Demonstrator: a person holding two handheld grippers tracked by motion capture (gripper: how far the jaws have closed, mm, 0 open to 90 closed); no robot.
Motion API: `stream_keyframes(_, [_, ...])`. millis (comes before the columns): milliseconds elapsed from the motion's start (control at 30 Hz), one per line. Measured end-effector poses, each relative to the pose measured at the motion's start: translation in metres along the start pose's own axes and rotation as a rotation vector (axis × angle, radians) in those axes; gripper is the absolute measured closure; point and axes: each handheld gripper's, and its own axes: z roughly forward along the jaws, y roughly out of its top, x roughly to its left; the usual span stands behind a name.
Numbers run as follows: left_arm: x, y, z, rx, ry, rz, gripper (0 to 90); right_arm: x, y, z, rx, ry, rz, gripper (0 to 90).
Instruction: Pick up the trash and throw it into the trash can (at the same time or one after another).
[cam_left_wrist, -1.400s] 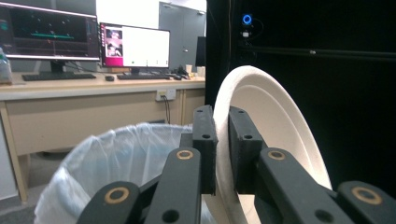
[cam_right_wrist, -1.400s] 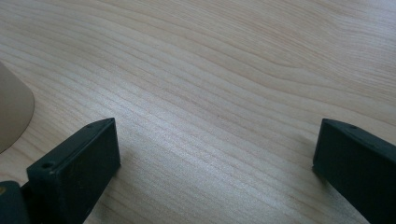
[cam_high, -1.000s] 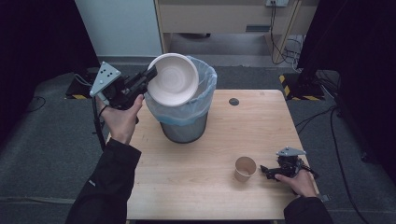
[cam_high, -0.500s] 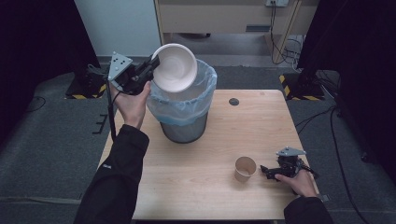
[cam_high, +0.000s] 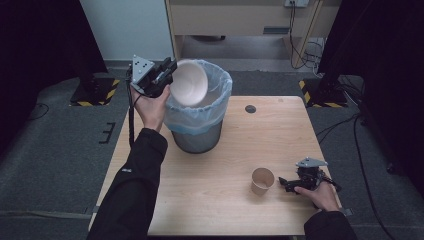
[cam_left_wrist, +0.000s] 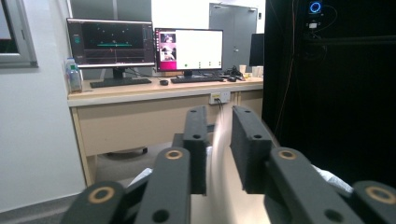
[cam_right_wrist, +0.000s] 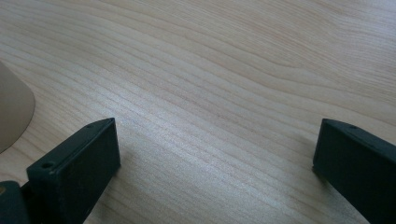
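We look down on a light wooden table (cam_high: 215, 200) from above. At its far left part stands a dark waste bin (cam_high: 196, 134) lined with a pale blue bag (cam_high: 220, 102). Our left gripper (cam_high: 167, 75) is raised at the bin's far left rim, held up in the left hand (cam_high: 150, 107). A white paper bowl (cam_high: 189, 89) sits tilted on edge in the bin's mouth, just beside the gripper's tips. In the left gripper view, the bowl's rim is a pale blurred streak (cam_left_wrist: 217, 154) between the two black pads (cam_left_wrist: 250, 140), and a gap shows on either side of it. The jaws have just been opening; they stand a little apart and no longer pinch the rim.

Near the table's front right corner, our right gripper (cam_high: 286, 183) lies low on the wood in the right hand (cam_high: 320, 195). Its jaws are spread wide with bare wood grain between them. A small brown paper cup (cam_high: 262, 180) stands upright just beside its tips, apart from them. A small dark round disc (cam_high: 250, 109) lies on the table right of the bin.
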Motion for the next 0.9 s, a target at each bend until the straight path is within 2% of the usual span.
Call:
stream_keyframes(67, [-0.001, 0.001, -0.004, 0.019, -0.006, -0.009, 66.8, 0.000, 0.000, 0.000, 0.000, 0.000, 0.000, 0.8])
stream_keyframes(133, [-0.004, 0.002, -0.011, 0.001, -0.016, -0.015, 64.1, 0.000, 0.000, 0.000, 0.000, 0.000, 0.000, 0.8])
stream_keyframes(233, [-0.007, 0.002, -0.019, 0.003, -0.034, -0.031, 58.0, 0.000, 0.000, 0.000, -0.001, -0.001, -0.003, 0.8])
stream_keyframes(267, [-0.012, 0.001, -0.028, 0.000, -0.055, -0.045, 55.1, 0.000, 0.000, 0.000, 0.001, 0.001, -0.003, 0.8])
stream_keyframes(333, [-0.017, 0.000, -0.038, -0.003, -0.079, -0.040, 53.3, 0.000, 0.000, 0.000, 0.002, 0.001, -0.003, 0.8])
stream_keyframes(367, [-0.017, 0.000, -0.038, -0.003, -0.079, -0.040, 51.7, 0.000, 0.000, 0.000, 0.002, 0.001, -0.003, 0.8])
stream_keyframes(400, [-0.020, -0.001, -0.043, -0.003, -0.096, -0.041, 51.7, 0.000, 0.000, 0.000, 0.001, 0.000, -0.005, 0.8])
stream_keyframes(433, [-0.025, -0.002, -0.051, 0.008, -0.134, -0.057, 47.7, 0.000, 0.000, 0.000, 0.001, 0.001, -0.005, 0.8])
stream_keyframes(467, [-0.027, -0.002, -0.055, 0.012, -0.148, -0.067, 45.8, 0.000, 0.000, 0.000, 0.001, 0.001, -0.005, 0.8])
stream_keyframes(533, [-0.029, -0.003, -0.060, 0.009, -0.152, -0.062, 43.6, 0.000, 0.000, 0.000, 0.000, 0.000, -0.006, 0.8])
stream_keyframes(600, [-0.038, -0.006, -0.072, 0.010, -0.196, -0.068, 41.2, 0.000, 0.000, 0.000, 0.002, 0.001, -0.003, 0.8])
stream_keyframes(633, [-0.038, -0.006, -0.072, 0.010, -0.196, -0.068, 40.5, 0.000, 0.000, 0.000, 0.002, 0.001, -0.003, 0.8])
stream_keyframes(667, [-0.046, -0.009, -0.078, 0.018, -0.219, -0.056, 39.5, 0.000, 0.000, 0.000, -0.001, -0.001, -0.005, 0.8])
stream_keyframes(800, [-0.060, -0.022, -0.085, 0.039, -0.256, -0.043, 37.4, 0.000, 0.000, 0.000, -0.001, -0.001, -0.005, 0.8])
stream_keyframes(900, [-0.066, -0.029, -0.086, 0.059, -0.277, -0.055, 36.9, 0.000, 0.000, 0.000, -0.001, -0.001, -0.005, 0.8])
